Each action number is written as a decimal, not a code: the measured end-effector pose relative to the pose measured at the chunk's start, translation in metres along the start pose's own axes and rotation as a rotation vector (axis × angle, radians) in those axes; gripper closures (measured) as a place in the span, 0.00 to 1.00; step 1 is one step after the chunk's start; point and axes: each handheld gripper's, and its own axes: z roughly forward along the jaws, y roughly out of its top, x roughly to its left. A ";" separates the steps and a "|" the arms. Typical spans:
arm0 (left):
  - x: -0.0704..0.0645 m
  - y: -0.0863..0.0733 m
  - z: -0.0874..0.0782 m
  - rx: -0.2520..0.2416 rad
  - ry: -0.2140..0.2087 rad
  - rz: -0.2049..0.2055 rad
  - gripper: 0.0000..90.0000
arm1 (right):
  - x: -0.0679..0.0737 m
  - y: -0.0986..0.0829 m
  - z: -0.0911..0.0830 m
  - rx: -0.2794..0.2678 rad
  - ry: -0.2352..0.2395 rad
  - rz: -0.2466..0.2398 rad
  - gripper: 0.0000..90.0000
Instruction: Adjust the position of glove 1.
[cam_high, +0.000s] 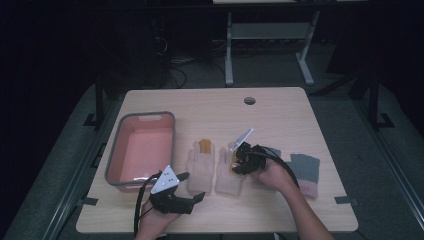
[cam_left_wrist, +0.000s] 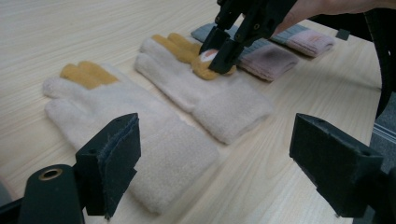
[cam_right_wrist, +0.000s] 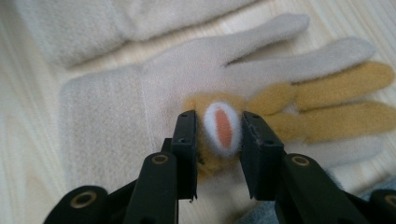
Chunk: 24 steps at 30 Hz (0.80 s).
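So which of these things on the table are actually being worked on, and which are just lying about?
In the job:
right gripper, pinching the yellow patch on the right cream glove
left cream glove
left gripper, open beside it

Lying about:
grey-and-pink gloves
pink tub

The high view is dim and grainy: the room around the table (cam_high: 280, 115) falls almost black, while the tabletop is evenly lit from above, with soft, short shadows. No glare shows on the wood. The two gripper views are brighter. In the left gripper view the near black pads (cam_left_wrist: 114, 163) are soft-edged. In the right gripper view the cream glove (cam_right_wrist: 140, 93) blurs toward the top edge and the bottom corners.
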 end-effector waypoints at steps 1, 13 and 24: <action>0.001 0.000 0.000 0.000 -0.002 -0.006 0.18 | 0.001 0.000 -0.001 -0.001 0.002 -0.001 0.77; 0.000 0.001 -0.003 -0.010 0.006 -0.009 0.18 | 0.004 0.005 -0.021 -0.030 -0.009 -0.035 0.77; -0.002 0.001 -0.005 -0.009 0.004 -0.011 0.18 | 0.012 0.014 -0.042 -0.070 -0.023 -0.073 0.77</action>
